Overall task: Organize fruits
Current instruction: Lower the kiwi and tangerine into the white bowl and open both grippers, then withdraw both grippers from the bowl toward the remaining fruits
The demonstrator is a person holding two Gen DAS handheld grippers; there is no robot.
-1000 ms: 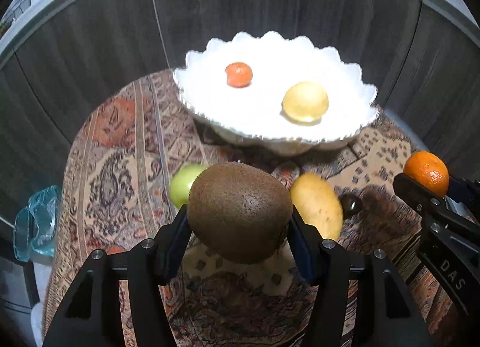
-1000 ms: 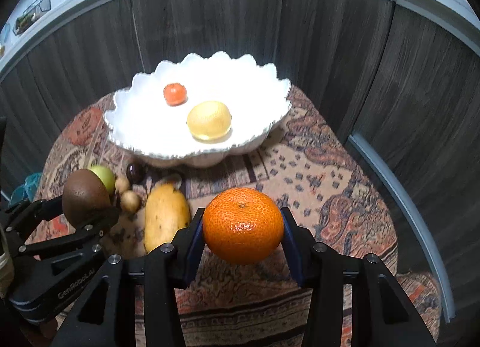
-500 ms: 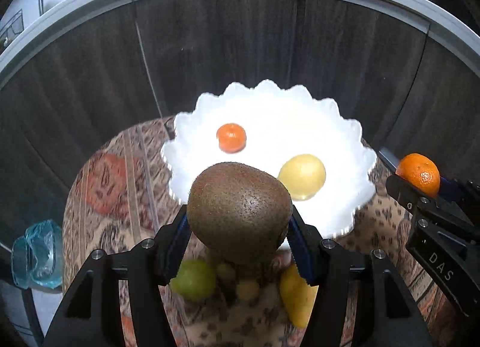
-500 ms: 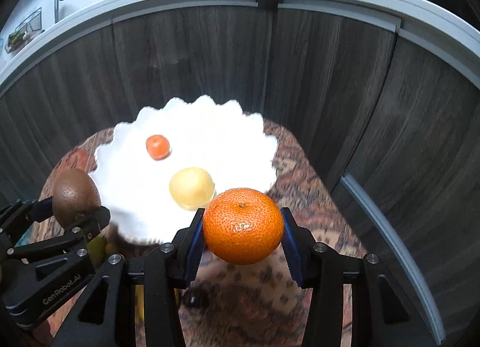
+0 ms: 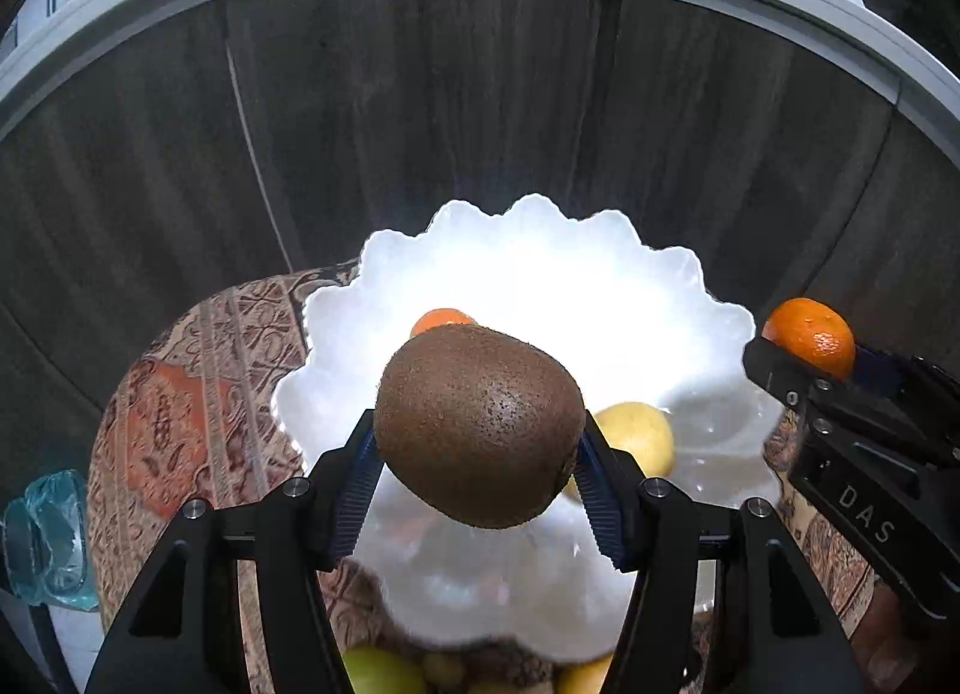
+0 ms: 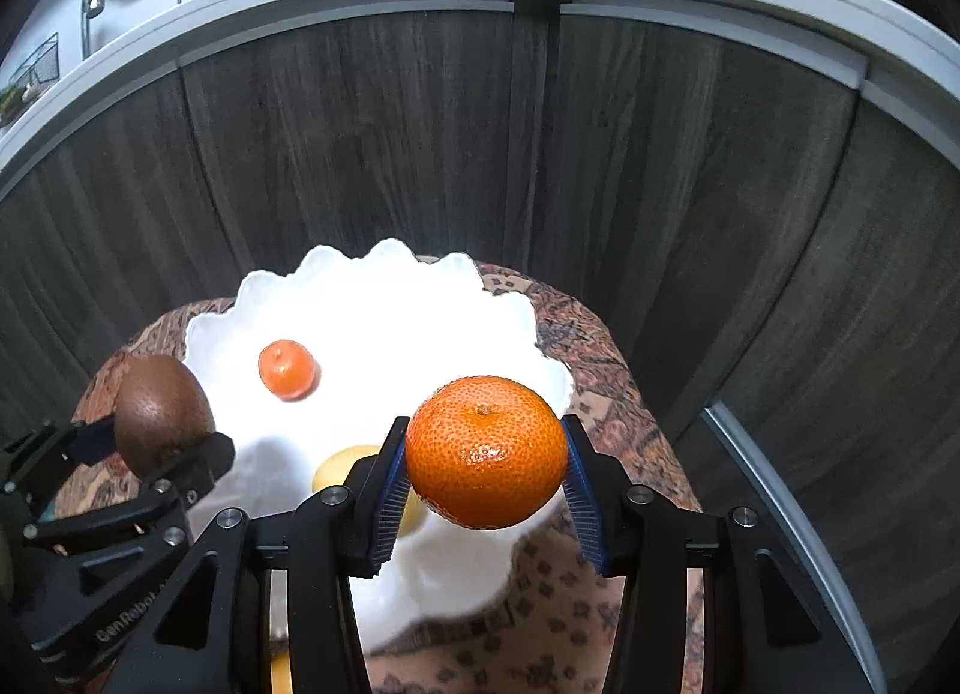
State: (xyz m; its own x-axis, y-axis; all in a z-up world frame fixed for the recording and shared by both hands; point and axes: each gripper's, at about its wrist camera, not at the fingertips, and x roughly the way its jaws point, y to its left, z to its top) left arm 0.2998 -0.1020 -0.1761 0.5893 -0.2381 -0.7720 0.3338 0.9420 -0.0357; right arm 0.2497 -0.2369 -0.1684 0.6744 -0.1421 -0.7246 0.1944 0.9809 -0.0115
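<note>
Two grippers: each clamps one fruit, both poised at the bowl (image 5: pixel 336 328).
Left gripper (image 5: pixel 480 478): pads pressed on a kiwi (image 5: pixel 480 424), long axis lying across the jaws.
Right gripper (image 6: pixel 486 490): closed on a mandarin (image 6: pixel 486 451).
Bowl: centre of both frames, below and ahead of each fruit; holds a small orange fruit (image 6: pixel 287 368) and a yellow one (image 5: pixel 642 433).
Key relation: kiwi hangs over the bowl's middle, mandarin over its lower-right rim, so I judge the left nearer a drop.
</note>
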